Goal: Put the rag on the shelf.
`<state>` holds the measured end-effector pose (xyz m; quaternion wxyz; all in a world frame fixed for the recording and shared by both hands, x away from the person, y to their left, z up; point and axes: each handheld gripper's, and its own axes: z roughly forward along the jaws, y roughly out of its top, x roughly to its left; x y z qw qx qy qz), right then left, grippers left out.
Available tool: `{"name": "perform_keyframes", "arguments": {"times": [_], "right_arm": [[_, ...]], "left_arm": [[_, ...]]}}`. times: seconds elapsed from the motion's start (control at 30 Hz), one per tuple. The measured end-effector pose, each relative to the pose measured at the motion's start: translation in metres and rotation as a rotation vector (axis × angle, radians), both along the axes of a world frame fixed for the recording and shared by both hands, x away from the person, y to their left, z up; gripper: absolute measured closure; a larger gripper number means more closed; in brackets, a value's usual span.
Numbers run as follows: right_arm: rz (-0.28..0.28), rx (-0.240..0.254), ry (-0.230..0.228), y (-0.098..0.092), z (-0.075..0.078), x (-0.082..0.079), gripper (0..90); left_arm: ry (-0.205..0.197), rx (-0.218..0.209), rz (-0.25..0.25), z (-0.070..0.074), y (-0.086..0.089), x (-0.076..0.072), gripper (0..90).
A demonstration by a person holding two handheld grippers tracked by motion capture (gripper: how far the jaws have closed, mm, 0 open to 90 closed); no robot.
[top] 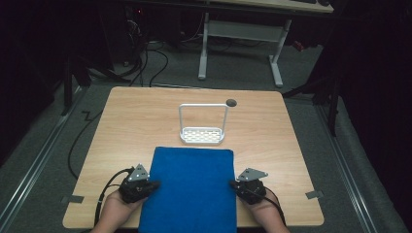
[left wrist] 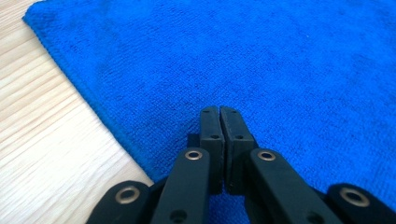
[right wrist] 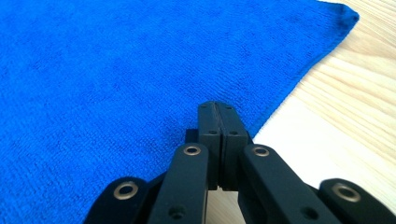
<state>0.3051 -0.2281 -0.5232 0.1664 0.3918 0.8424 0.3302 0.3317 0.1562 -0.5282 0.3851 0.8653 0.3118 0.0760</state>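
Dim room; grey carpet floor [top: 39, 141]; white-legged desk [top: 240, 34] beyond wooden table [top: 145, 111]; black cables [top: 150, 58] on floor

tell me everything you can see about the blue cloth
The blue cloth is a plain rectangle of soft, fuzzy-looking fabric, spread flat and smooth on the wooden table, its near end running over the table's near edge. The left gripper and right gripper, both shut, sit at its left and right side edges.

Legible text, labels, brands, numbers, signs: none readable in any view, on any surface or item.
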Motion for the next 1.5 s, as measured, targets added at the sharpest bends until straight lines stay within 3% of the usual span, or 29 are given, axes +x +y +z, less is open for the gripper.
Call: {"name": "perform_keyframes", "arguments": {"times": [0.33, 0.43, 0.67, 0.93, 1.0, 1.07, 1.17, 1.23, 1.27, 1.33, 1.4, 1.5], "right_arm": [[-0.041, -0.008, -0.001, -0.016, 0.001, -0.002, 90.0], [-0.061, -0.035, -0.008, -0.019, 0.002, -0.003, 90.0], [-0.127, -0.031, -0.002, -0.038, 0.002, -0.004, 90.0], [-0.131, -0.046, -0.013, -0.038, 0.002, -0.005, 90.0], [-0.133, -0.03, -0.012, -0.039, 0.003, -0.005, 90.0], [-0.135, -0.014, -0.02, -0.04, 0.003, -0.005, 90.0], [-0.161, 0.051, -0.061, -0.045, 0.009, -0.006, 87.5], [-0.165, 0.06, -0.067, -0.046, 0.009, -0.005, 85.6], [-0.165, 0.062, -0.068, -0.046, 0.009, -0.004, 84.2], [-0.169, 0.065, -0.074, -0.048, 0.008, -0.003, 79.5], [-0.175, 0.071, -0.075, -0.048, 0.008, -0.002, 76.2], [-0.174, 0.082, -0.1, -0.049, 0.009, -0.002, 70.0]], "left_arm": [[0.008, -0.033, -0.031, -0.002, -0.02, -0.001, 88.2], [-0.005, -0.013, -0.046, -0.001, -0.03, 0.0, 87.5], [0.003, -0.031, -0.057, -0.002, -0.035, -0.001, 86.3], [0.008, -0.041, -0.065, -0.002, -0.036, -0.003, 84.0], [0.01, -0.042, -0.063, -0.002, -0.035, -0.003, 82.5], [-0.004, -0.044, -0.048, -0.001, -0.033, -0.003, 82.0], [-0.022, -0.068, -0.007, 0.001, -0.027, -0.001, 76.5], [-0.044, -0.087, 0.061, 0.001, -0.02, 0.003, 72.1], [-0.044, -0.087, 0.061, 0.001, -0.02, 0.003, 70.7], [-0.057, -0.087, 0.107, 0.0, -0.016, 0.01, 67.9], [-0.041, -0.08, 0.133, -0.001, -0.015, 0.018, 66.6], [-0.071, -0.042, 0.169, 0.0, -0.017, 0.032, 62.3]]}}
